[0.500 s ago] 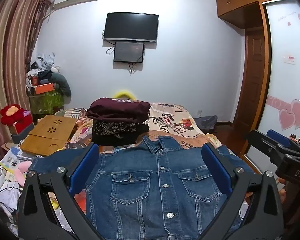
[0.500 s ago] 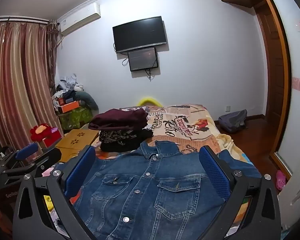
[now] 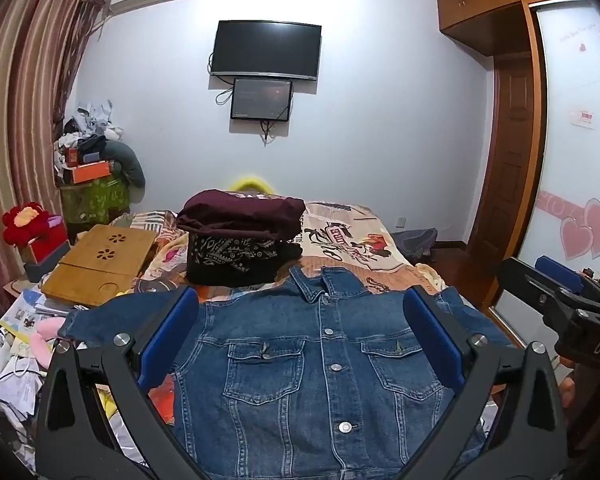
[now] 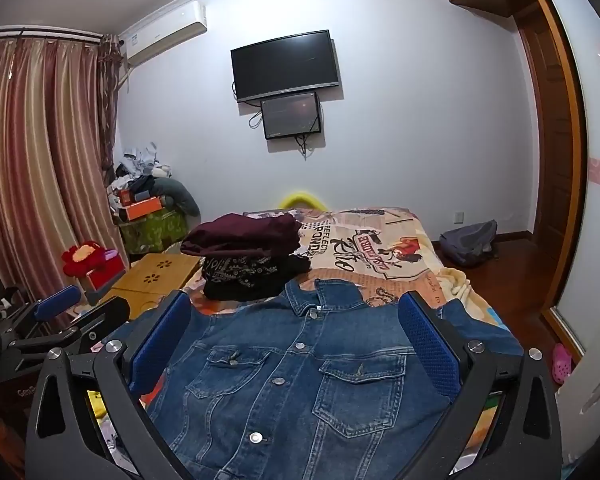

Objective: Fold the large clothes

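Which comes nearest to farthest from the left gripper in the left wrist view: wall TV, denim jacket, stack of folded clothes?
1. Denim jacket: spread flat just beyond the left gripper.
2. Stack of folded clothes: mid-bed, behind the collar.
3. Wall TV: on the far wall.

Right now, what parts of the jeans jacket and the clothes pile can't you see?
- Denim jacket hem: cut off by the bottom edge in both wrist views.
- Its left-hand sleeve: partly behind the left gripper finger in the left wrist view.
- Its other sleeve: partly behind the right gripper finger in the right wrist view.
- Stack of folded clothes: the bottom is hidden by the jacket collar; the number of garments is unclear.
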The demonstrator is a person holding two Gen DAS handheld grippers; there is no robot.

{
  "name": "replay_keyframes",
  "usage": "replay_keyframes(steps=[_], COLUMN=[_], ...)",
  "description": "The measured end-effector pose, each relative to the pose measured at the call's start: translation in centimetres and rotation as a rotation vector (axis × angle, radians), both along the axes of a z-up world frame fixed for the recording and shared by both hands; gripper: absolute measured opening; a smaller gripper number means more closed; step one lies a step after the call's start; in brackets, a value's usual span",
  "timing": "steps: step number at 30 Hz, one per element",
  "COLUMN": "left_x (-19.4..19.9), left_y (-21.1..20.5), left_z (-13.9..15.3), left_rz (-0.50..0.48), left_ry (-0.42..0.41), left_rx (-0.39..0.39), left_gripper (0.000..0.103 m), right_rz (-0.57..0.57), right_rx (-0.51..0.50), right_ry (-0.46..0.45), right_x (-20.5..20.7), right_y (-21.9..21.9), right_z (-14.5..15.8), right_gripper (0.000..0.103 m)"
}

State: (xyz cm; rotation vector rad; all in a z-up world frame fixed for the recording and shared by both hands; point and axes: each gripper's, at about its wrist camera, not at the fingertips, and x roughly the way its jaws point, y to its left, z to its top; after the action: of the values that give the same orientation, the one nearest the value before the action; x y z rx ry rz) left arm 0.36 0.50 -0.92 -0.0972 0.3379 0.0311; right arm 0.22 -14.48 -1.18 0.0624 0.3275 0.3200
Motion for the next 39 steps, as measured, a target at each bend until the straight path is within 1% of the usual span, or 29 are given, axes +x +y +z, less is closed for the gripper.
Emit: replay_keyframes(steps=[39], left_x=[-0.02], left_y=[0.48], left_z=[0.09], left_rz=[0.009], left_ry=[0.006], left_rx=[-0.009], left_gripper=[0.103], right_rz=[0.000], right_rx=[-0.005], right_ry=[0.010], right_x=[-0.05], right_y=[-0.04], right_z=[-0.26], right_gripper=[0.103])
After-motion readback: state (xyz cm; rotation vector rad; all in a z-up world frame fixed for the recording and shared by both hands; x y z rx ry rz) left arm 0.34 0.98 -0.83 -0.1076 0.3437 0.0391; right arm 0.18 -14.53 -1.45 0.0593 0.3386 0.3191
